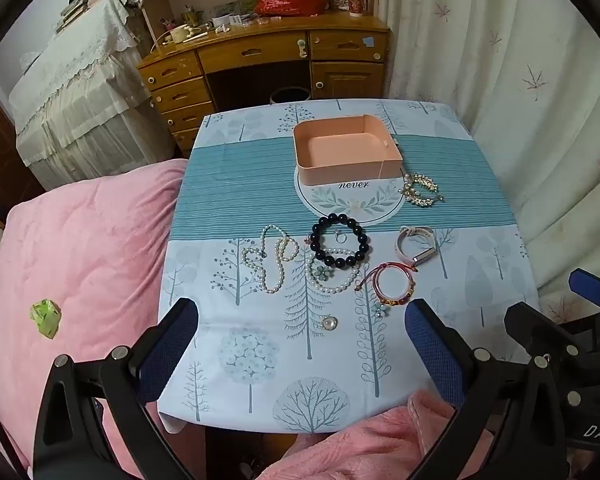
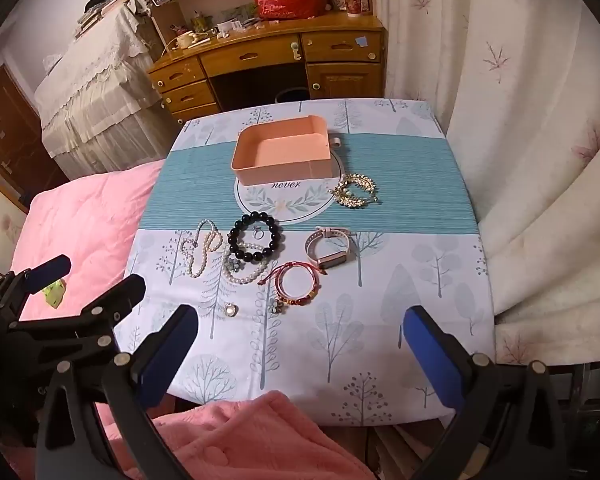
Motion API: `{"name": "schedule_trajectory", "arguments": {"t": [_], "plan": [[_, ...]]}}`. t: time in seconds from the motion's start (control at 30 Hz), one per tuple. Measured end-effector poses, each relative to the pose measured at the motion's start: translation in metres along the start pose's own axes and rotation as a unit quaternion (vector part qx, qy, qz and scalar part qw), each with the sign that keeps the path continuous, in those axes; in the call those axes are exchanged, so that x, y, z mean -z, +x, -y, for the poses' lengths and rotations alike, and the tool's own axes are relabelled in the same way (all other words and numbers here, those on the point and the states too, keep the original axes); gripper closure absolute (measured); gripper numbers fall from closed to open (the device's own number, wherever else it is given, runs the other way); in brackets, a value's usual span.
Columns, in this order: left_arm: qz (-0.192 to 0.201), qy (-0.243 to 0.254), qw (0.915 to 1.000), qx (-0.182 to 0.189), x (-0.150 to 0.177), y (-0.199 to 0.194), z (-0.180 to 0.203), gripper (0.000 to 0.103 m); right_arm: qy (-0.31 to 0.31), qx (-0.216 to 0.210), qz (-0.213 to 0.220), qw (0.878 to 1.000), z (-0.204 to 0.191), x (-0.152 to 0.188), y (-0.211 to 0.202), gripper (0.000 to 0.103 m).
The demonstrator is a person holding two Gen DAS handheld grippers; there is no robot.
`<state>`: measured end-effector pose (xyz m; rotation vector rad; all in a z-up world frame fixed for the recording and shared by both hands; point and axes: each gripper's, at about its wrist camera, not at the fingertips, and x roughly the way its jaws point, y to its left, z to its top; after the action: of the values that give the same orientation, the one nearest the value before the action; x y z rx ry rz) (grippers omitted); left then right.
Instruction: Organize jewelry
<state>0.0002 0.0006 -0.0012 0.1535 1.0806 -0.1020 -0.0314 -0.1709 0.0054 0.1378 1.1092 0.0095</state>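
An empty pink box [image 1: 346, 148] [image 2: 286, 152] stands at the far middle of the table. In front of it lie a gold leaf piece [image 1: 420, 190] [image 2: 354, 192], a black bead bracelet [image 1: 340, 242] [image 2: 256, 240], a pearl necklace [image 1: 270, 260] [image 2: 202, 250], a pearl bracelet with a flower [image 1: 332, 278] [image 2: 244, 270], a pink-strap watch [image 1: 416, 246] [image 2: 328, 248], red cord bracelets [image 1: 392, 286] [image 2: 296, 284] and a round pendant [image 1: 329, 323] [image 2: 231, 310]. My left gripper [image 1: 302, 320] and right gripper [image 2: 300, 328] are open and empty, above the table's near edge.
The table has a tree-print cloth [image 1: 260, 360] [image 2: 380, 340]. A pink quilt [image 1: 80, 260] lies to the left, a curtain [image 1: 520, 80] to the right, a wooden desk [image 1: 268, 56] behind. A pink towel [image 2: 240, 440] sits at the near edge.
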Motion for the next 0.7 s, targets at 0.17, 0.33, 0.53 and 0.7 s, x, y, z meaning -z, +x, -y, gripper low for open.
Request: {"name": "schedule_trajectory", "arguments": {"t": [0.17,0.33,0.53,0.7], "plan": [[0.002,0.003,1.0,0.005,-0.001,-0.003,0.001,0.001,0.006,-0.001,0.014,1.0,0.0,0.002,-0.003,0.0],[0.004,0.001,1.0,0.007,0.001,-0.005,0.001,0.001,-0.003,0.003,0.011,1.0,0.0,0.002,-0.005,0.0],[0.003,0.0,1.0,0.008,0.0,-0.003,0.0,0.001,-0.004,0.005,0.01,1.0,-0.003,0.002,-0.005,0.0],[0.003,-0.002,1.0,0.007,-0.001,-0.004,-0.007,0.001,-0.008,0.008,0.01,1.0,-0.007,-0.001,-0.005,0.0]]}}
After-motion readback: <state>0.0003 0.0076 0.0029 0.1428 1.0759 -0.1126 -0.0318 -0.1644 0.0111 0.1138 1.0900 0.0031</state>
